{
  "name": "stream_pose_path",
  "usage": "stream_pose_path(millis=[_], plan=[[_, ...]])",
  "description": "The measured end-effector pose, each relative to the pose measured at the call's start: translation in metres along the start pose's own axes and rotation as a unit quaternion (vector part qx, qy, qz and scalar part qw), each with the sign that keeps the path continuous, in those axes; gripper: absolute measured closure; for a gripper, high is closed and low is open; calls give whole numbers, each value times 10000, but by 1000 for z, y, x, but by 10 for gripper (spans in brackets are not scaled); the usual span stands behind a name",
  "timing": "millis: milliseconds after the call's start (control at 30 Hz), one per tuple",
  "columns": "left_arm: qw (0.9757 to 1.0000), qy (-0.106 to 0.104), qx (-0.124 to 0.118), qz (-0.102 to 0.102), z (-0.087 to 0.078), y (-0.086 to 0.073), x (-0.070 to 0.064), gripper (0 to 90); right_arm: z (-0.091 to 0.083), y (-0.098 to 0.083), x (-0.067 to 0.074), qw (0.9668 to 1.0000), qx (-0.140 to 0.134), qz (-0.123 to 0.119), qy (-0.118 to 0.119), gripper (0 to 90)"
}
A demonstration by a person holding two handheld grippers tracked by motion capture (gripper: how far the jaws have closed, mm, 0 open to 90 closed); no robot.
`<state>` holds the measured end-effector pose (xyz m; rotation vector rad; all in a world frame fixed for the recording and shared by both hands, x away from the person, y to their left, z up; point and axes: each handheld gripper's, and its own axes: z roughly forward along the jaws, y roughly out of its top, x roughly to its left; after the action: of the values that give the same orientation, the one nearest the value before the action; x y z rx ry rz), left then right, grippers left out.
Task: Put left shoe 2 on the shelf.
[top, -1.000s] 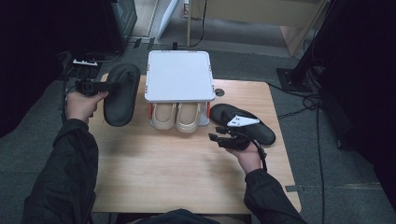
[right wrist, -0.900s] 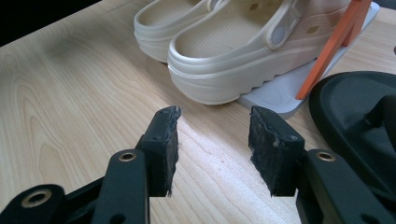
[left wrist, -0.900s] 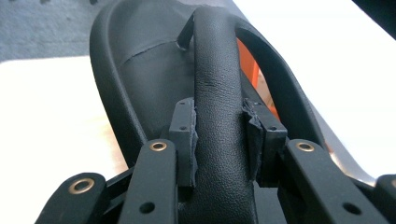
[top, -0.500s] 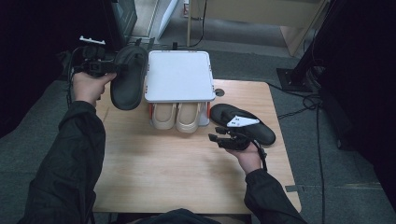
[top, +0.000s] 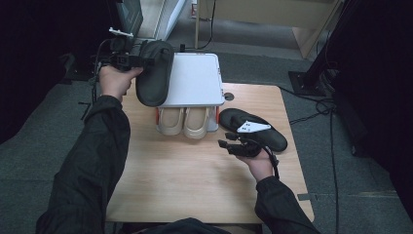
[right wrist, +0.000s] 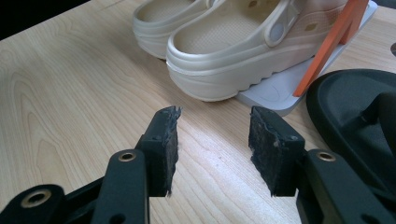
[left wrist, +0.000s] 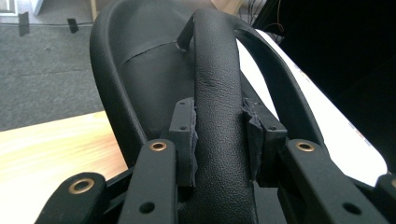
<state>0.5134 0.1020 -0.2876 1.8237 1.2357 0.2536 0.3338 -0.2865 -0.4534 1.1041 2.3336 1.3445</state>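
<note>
Gripping the strap of a black slipper with my left gripper: in the left gripper view both pads press on the strap from either side, and the sole curves away behind it. In the high view the slipper hangs clear of the table, at the left edge of the white rack, with part of it over the rack's top shelf. My left hand is off the rack's left side, beyond the table's back-left corner.

My right gripper is low over the table, in front of the rack and to its right. Its jaws stand apart with nothing between them; in the right gripper view only bare wood shows between the pads.

A second black slipper lies flat on the table just right of the rack, its near edge beside my right gripper. I cannot tell whether they touch.

A pair of cream clogs sits on the rack's lower shelf, heels toward me, side by side and touching. In the right gripper view they are just beyond the open jaws, next to an orange rack strut.
</note>
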Motion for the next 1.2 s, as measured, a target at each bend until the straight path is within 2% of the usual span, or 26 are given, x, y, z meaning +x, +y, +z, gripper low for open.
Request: stream_pose_path(millis=[133, 367, 567, 633, 733, 900, 1000, 1067, 1200], plan=[[10000, -37, -8, -78, 14, 1, -6, 676, -1, 0, 0, 10000, -19, -15, -13, 528], [10000, -37, 34, -82, 38, 1, -18, 675, -3, -1, 0, 10000, -18, -46, 0, 528], [9998, 21, 197, -102, 56, -6, -17, 674, -4, -1, -2, 10000, -17, 1, 0, 527], [9997, -5, 197, -171, 58, -8, -15, 673, -4, -1, -2, 10000, -11, -6, -1, 527], [9995, 26, 281, -153, 61, -10, -13, 671, -4, -1, -2, 10000, -14, 2, -2, 527], [9995, -7, 272, -129, 59, -10, -12, 654, -3, -1, -2, 10000, -4, 15, 2, 527], [9995, 32, 303, -50, 58, -10, -11, 619, -4, -1, -3, 10000, -32, 10, -18, 526], [9993, 11, 362, -66, 56, -10, -11, 584, -4, -1, -4, 10000, -35, 26, -28, 525], [9995, -34, 307, 50, 45, -9, -12, 527, -7, 0, -7, 9999, -62, 76, -59, 519]])
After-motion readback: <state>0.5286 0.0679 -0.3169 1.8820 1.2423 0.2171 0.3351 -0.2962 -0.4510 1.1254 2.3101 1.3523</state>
